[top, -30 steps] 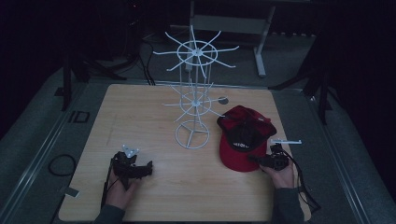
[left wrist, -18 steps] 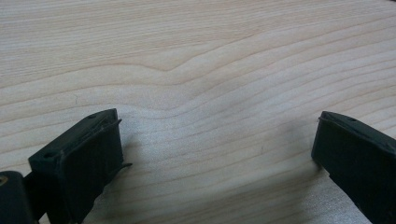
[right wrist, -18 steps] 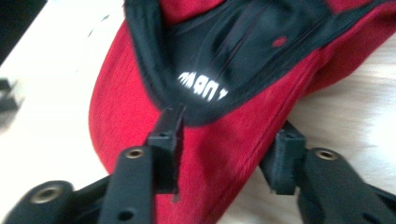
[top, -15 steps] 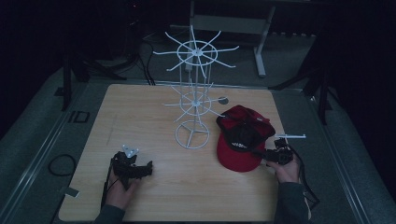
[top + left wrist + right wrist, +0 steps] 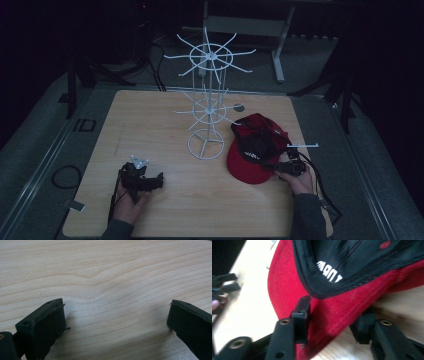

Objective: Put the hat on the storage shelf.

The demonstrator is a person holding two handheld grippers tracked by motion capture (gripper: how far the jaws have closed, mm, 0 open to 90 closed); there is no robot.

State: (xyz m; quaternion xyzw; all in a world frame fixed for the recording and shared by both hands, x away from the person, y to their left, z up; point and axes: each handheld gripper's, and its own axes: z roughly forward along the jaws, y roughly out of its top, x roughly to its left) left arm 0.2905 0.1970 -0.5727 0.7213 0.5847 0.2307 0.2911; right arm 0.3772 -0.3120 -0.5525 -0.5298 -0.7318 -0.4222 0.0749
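Observation:
A red cap with a black lining lies upside down on the right of the wooden table, its brim toward the person. My right gripper is at the brim's right edge. In the right gripper view the jaws of the right gripper stand partly apart, straddling the red brim, one jaw on top of it and the other at its edge by the table. My left gripper rests low at the front left. In its own view, the left gripper is wide open over bare wood.
A white wire rack with two tiers of spokes stands on a round base in the table's middle, just left of the cap. A small white bar juts out above the right hand. Dark floor and stands surround the table.
My right gripper has moved up and left to the cap's brim, which now lies between its jaws. The left gripper has stayed put.

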